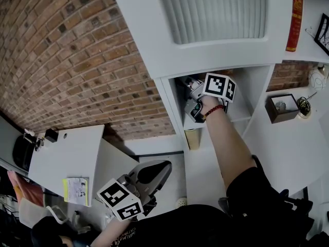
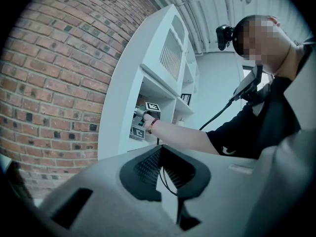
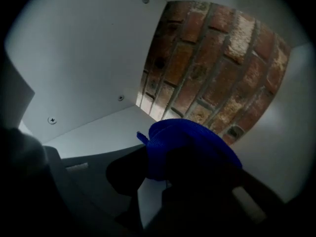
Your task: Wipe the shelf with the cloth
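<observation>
The white shelf unit stands against a brick wall. My right gripper reaches into an open cubby of it, just below the louvred door; the left gripper view shows the same reach. In the right gripper view the right gripper is shut on a bunched blue cloth. The cloth sits close to the cubby's white panels and its brick back. My left gripper hangs low, away from the shelf, its jaws a little apart with nothing between them.
A red book stands on an upper shelf at the right. A brown box and a round white object sit further right. A cardboard roll stands below the cubby. A white desk with a leaflet is at the left.
</observation>
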Tool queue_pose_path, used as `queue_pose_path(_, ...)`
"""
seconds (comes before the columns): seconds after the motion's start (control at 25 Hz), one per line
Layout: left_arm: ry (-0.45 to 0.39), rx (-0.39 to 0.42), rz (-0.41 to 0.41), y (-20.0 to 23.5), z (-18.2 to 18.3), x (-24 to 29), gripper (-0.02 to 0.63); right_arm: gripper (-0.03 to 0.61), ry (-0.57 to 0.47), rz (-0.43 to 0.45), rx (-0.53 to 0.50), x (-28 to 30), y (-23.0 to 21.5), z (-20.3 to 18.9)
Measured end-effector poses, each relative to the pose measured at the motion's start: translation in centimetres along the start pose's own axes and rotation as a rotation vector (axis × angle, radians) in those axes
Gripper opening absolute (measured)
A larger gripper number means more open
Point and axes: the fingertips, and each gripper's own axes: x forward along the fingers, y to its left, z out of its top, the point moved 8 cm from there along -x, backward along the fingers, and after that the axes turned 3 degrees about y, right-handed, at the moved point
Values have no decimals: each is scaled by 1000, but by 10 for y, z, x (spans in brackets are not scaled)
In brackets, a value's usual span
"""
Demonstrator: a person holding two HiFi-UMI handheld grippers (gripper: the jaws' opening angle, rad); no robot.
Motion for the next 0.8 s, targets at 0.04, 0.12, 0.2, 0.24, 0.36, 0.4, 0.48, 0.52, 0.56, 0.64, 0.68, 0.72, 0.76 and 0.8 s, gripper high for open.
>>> queue_pose_path(0.04,-1,-1,0,0,0,0,-2,61,12,-9,38,0,-3,-2)
queue_pose_path(0.12,-3,-2,0,-1,-1,-1,-2,61,38,-32,96,-2,-9,-7)
queue_pose_path(0.2,-4,0,-2,-3,0,-2,-2,61,58,-61,145,-5,-13,-11)
queue_pose_path(0.24,-5,2,-5,-4,1,-2,-2,61,68,-77,167,-5,-14,-13)
queue_pose_path(0.36,-8,7,-10,-7,3,-3,-2,61,93,-120,233,-8,-18,-18)
queue_pose_path(0.4,-11,8,-10,-8,3,-4,-2,61,97,-132,255,-9,-20,-19)
queue_pose_path(0.48,-17,8,-10,-9,3,-6,-2,61,95,-146,273,-11,-20,-19)
queue_pose_path(0.52,-20,7,-10,-11,2,-7,-2,61,85,-135,269,-13,-17,-17)
queue_pose_path(0.56,-23,7,-11,-12,2,-7,-2,61,63,-102,262,-15,-11,-15)
queue_pose_path(0.64,-27,8,-14,-15,1,-8,-2,61,4,14,242,-19,6,-10)
queue_pose_path(0.68,-29,9,-15,-17,1,-9,-2,61,-16,73,227,-21,16,-7)
queue_pose_path(0.72,-32,10,-16,-18,1,-9,-2,61,-27,121,206,-22,25,-5)
queue_pose_path(0.76,-33,11,-18,-20,1,-9,-2,61,-36,161,178,-24,34,-3)
queue_pose_path(0.8,-33,12,-19,-21,1,-10,-2,60,-46,196,147,-25,42,-1)
